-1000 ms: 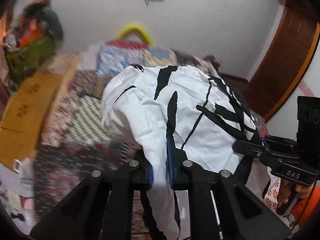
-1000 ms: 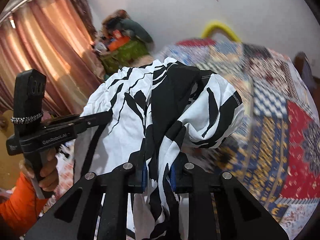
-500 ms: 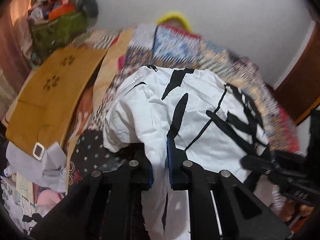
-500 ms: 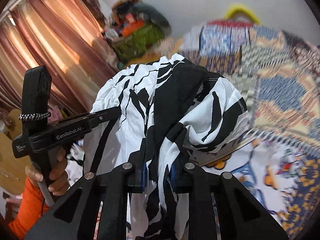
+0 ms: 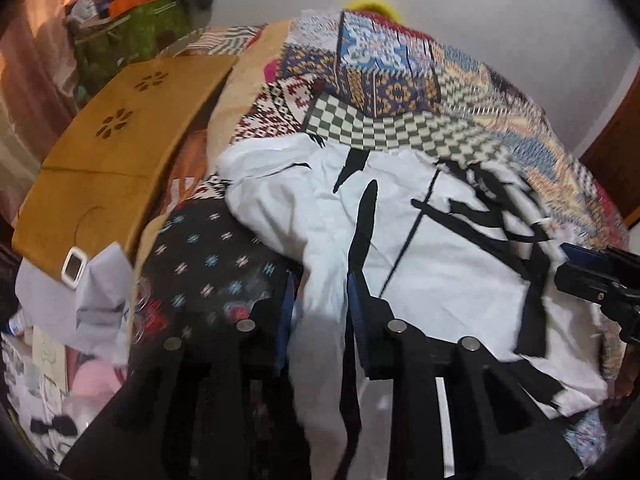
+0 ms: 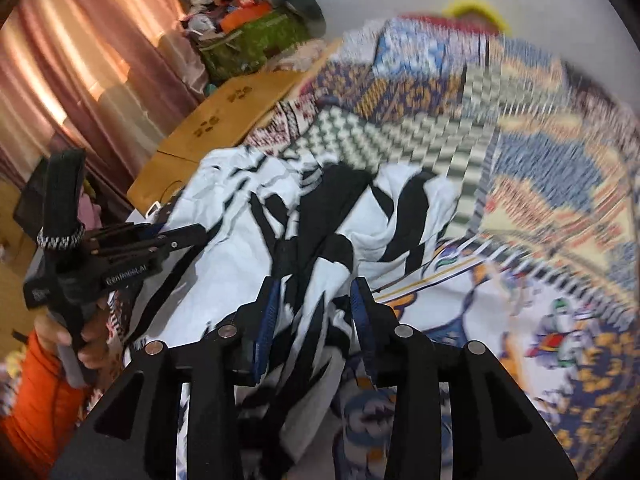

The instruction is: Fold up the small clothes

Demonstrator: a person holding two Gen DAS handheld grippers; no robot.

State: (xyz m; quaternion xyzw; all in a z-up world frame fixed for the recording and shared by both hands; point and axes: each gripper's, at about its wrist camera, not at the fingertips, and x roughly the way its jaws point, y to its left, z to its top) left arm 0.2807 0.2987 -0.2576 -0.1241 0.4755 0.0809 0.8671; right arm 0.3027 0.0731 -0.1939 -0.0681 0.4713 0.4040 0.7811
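A white garment with black brush strokes [image 5: 420,216] lies rumpled on the patchwork bedspread [image 5: 400,80]. My left gripper [image 5: 320,304] points down at its near edge. Its jaws are opening, and a fold of the cloth hangs loose between the blue pads. In the right wrist view the same garment [image 6: 248,220] spreads to the left. My right gripper [image 6: 316,300] is opening too, with a black-and-white bunch of the cloth slack between its fingers. The left gripper [image 6: 180,236] shows there at the garment's left edge, and the right gripper's tip [image 5: 568,256] shows at its right edge.
A wooden board with paw-shaped cut-outs [image 5: 116,152] lies left of the garment, with a grey cloth [image 5: 80,292] at its near end. A green bag of clutter [image 5: 132,36] stands behind. Curtains [image 6: 80,80] hang on the left. A hand in an orange sleeve [image 6: 28,400] holds the left tool.
Both grippers came down toward the bed with the garment. Their jaws, pinched on the cloth before, have parted. The garment now rests spread on the bedspread instead of hanging.
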